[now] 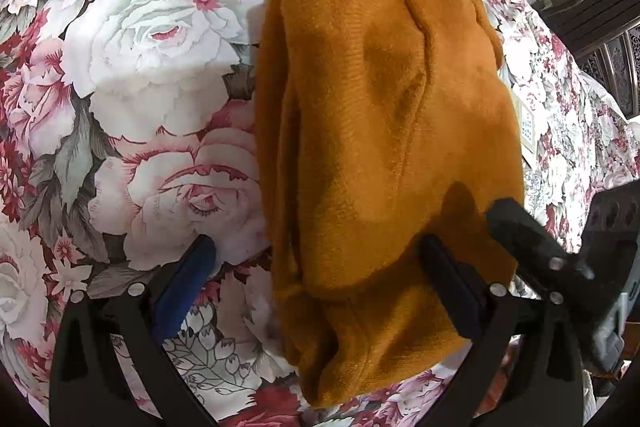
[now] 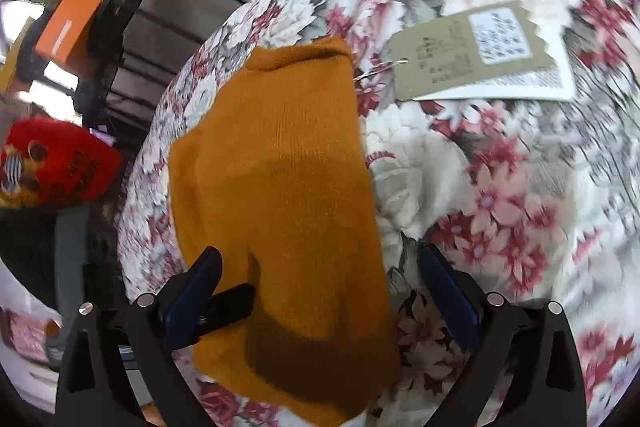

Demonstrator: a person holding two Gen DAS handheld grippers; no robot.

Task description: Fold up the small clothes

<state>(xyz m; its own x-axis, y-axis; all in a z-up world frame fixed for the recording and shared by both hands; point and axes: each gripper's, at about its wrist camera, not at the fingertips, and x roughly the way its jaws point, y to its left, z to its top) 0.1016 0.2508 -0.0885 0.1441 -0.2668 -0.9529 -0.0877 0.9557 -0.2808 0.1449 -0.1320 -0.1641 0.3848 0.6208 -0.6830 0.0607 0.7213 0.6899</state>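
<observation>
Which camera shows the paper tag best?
The right wrist camera. There the paper tag lies whole on the flowery sheet, beside the orange garment. The left wrist camera catches only a sliver behind the garment.

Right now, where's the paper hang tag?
In the right wrist view the paper hang tag lies flat on the floral sheet, upper right, just right of the far end of the folded mustard garment.

The mustard garment (image 2: 280,163) was matt, fuzzy knit; the floral bedsheet (image 1: 152,67) smooth printed cloth; the hang tag (image 2: 472,47) plain brown card with a white paper label
</observation>
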